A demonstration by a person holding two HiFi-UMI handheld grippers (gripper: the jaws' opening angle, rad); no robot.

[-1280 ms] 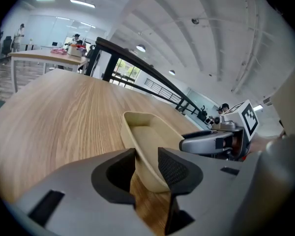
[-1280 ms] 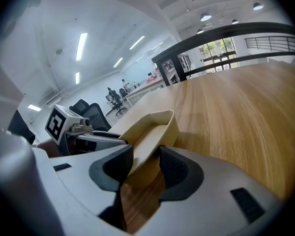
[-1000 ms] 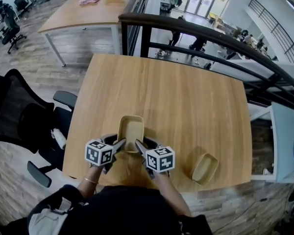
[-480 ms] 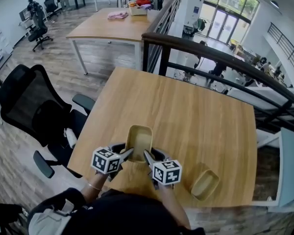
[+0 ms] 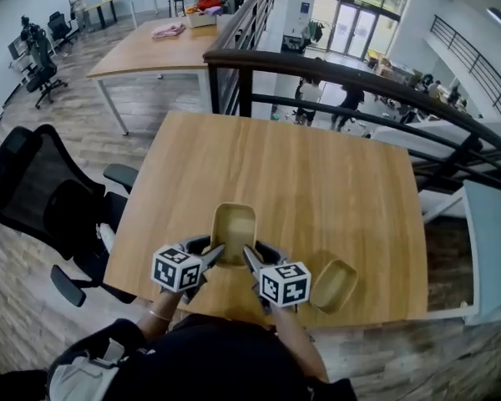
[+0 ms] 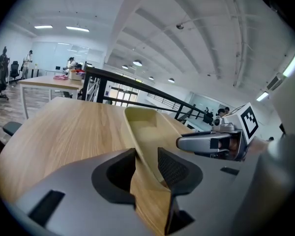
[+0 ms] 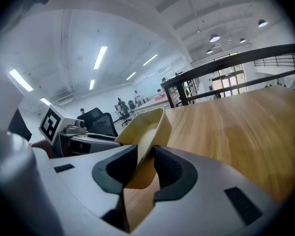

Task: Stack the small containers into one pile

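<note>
The beige container (image 5: 234,230) is sitting open side up at the middle of the worktop's (image 5: 317,165) near edge, with its long axis running toward the far edge and its base resting on the wood. I am holding my left claw (image 6: 146,156) astride the left long wall. Its jaws are standing spread, the wall is running up between the pads, and bare wood is showing in the gap below it. I am holding my right claw (image 7: 145,154) astride the opposite long wall. Its jaws are closing with that wall standing between the pads, and the pads are lying close to it on both sides with no firm clamp showing. Both claws are pointing away from me and slightly inward, so each one is appearing across the container in the other's gripper view. The second container (image 5: 333,285), of the same colour and shape, is lying well apart from the first near the near right corner of the worktop, turned at an angle to the edge. A black office chair (image 5: 33,190) is standing off the left edge, and a dark railing (image 5: 359,78) is running just beyond the far edge.
</note>
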